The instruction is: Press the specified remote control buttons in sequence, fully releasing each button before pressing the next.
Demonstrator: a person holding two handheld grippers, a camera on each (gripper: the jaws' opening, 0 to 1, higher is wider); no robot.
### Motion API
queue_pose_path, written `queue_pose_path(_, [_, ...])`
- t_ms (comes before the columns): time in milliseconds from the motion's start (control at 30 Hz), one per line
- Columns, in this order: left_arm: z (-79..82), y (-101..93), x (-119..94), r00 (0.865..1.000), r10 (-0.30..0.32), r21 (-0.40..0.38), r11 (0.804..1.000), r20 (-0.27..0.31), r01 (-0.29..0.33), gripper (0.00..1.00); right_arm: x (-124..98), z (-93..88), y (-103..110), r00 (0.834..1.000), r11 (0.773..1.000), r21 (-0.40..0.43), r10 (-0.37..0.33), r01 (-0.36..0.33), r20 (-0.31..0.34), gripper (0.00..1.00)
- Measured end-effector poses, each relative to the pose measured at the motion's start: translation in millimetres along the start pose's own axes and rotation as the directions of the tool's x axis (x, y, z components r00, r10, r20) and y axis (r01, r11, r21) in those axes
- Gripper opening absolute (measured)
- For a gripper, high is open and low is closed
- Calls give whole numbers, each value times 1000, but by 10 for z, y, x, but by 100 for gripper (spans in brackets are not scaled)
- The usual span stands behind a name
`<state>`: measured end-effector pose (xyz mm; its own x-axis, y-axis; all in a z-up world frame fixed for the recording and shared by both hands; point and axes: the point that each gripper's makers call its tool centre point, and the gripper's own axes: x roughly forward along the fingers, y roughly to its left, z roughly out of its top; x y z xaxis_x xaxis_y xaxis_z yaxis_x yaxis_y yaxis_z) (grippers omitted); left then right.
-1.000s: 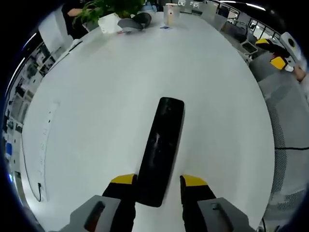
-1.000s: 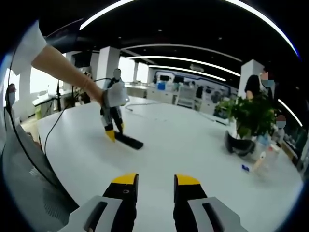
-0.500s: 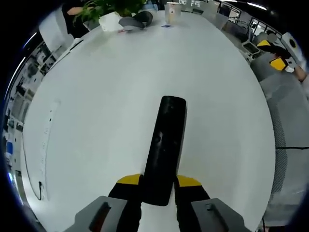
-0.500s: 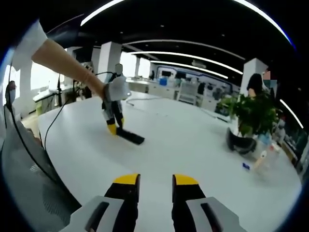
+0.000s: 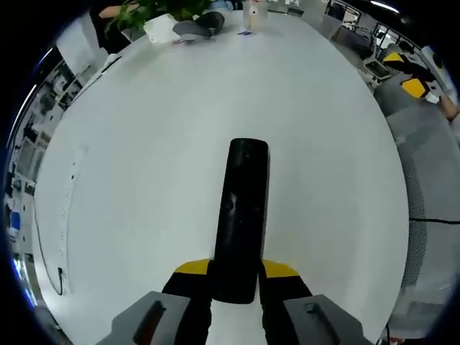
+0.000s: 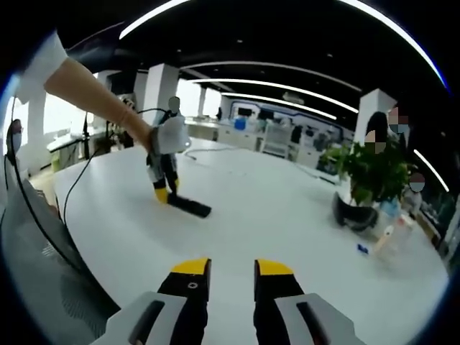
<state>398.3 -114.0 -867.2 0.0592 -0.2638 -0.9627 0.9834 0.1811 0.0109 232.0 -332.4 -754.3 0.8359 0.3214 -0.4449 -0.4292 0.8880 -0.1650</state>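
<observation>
A long black remote control (image 5: 241, 215) lies on the white table (image 5: 144, 144), pointing away from me. My left gripper (image 5: 235, 272) is shut on its near end, with a yellow-tipped jaw pressed against each side. In the right gripper view the same remote (image 6: 188, 207) rests flat on the table at the left, with the left gripper (image 6: 164, 192) clamped on its end and a person's arm behind it. My right gripper (image 6: 232, 267) hovers above the near table edge, its jaws a small gap apart with nothing between them.
A potted plant (image 6: 370, 172), a dark headset (image 6: 352, 215) and a bottle (image 6: 388, 237) stand at the table's far right. A white pot (image 5: 162, 29) and a cup (image 5: 251, 11) sit at the far end. A grey chair (image 5: 428, 187) stands alongside the table, and a cable (image 5: 61, 237) runs along its left side.
My left jaws have closed onto the remote's near end, and the remote now lies straighter between them. The right jaws have narrowed a little.
</observation>
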Motion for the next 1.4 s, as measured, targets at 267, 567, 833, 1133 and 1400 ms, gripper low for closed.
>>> queue_pose_path(267, [-20,-75,-12,1000,-1,1,1000,10,1,23,-1,4,18,1000,1000,-3,8,-8,2,20])
queue_pose_path(567, [-32,-160,-18,1000,-6,24,1000,15,6,23,-5,10,19,1000,1000,-5,9,-9,4,20])
queue_pose_path(833, [-42,-253,-25,1000,-13,57,998,27,12,23,-1,19,29,1000,1000,-10,14,-14,7,20])
queue_pose_path(1133, [-47,-315,-29,999,-15,63,998,37,12,23,3,24,34,1000,1000,-16,16,-16,8,20])
queue_pose_path(1400, [-60,-391,-37,998,-21,73,997,56,17,23,12,12,48,1000,999,-25,20,-20,1,19])
